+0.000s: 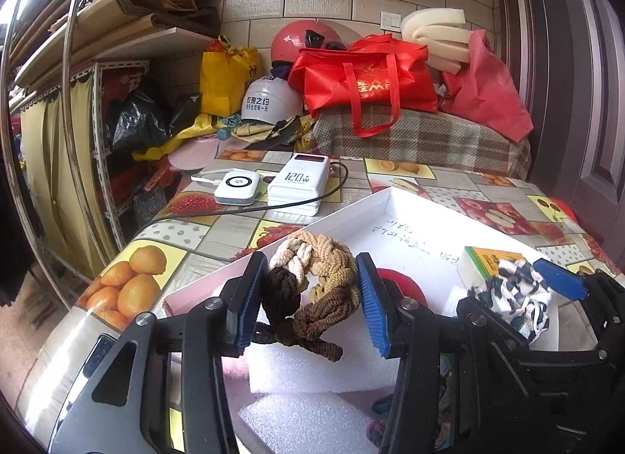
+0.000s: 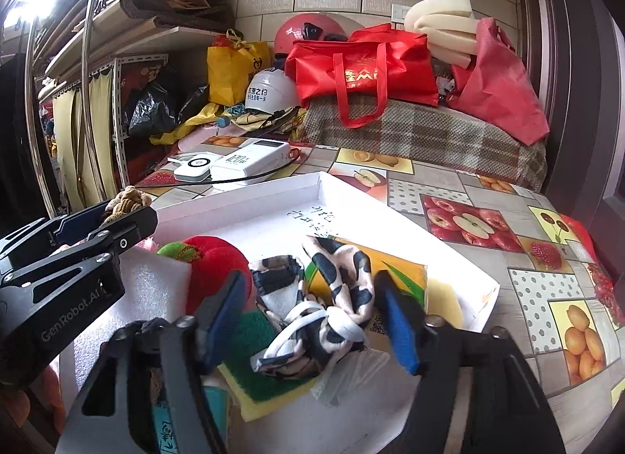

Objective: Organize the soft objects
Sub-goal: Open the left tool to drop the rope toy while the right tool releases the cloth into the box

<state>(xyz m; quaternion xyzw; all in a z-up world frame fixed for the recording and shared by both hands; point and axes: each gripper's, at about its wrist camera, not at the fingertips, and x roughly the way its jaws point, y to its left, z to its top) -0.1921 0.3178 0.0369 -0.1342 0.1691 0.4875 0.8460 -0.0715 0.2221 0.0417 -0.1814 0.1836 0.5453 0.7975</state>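
My left gripper (image 1: 310,299) is shut on a braided scrunchie (image 1: 312,286) in cream, tan and brown, held above the white shallow box (image 1: 375,211). It also shows in the right wrist view (image 2: 127,202). My right gripper (image 2: 312,309) is shut on a black-and-white cow-print scrunchie (image 2: 312,313), held over the box (image 2: 273,188); that scrunchie shows in the left wrist view (image 1: 515,297). In the box lie a red plush apple (image 2: 211,262), white foam pieces (image 1: 312,368), a green-and-yellow sponge (image 2: 265,383) and a packaged yellow sponge (image 2: 390,274).
Two white power banks (image 1: 273,184) with a black cable lie on the fruit-print tablecloth (image 2: 488,219) behind the box. Helmets (image 1: 269,98), red bags (image 1: 367,79) and foam rolls pile at the back by the tiled wall. Shelves stand left.
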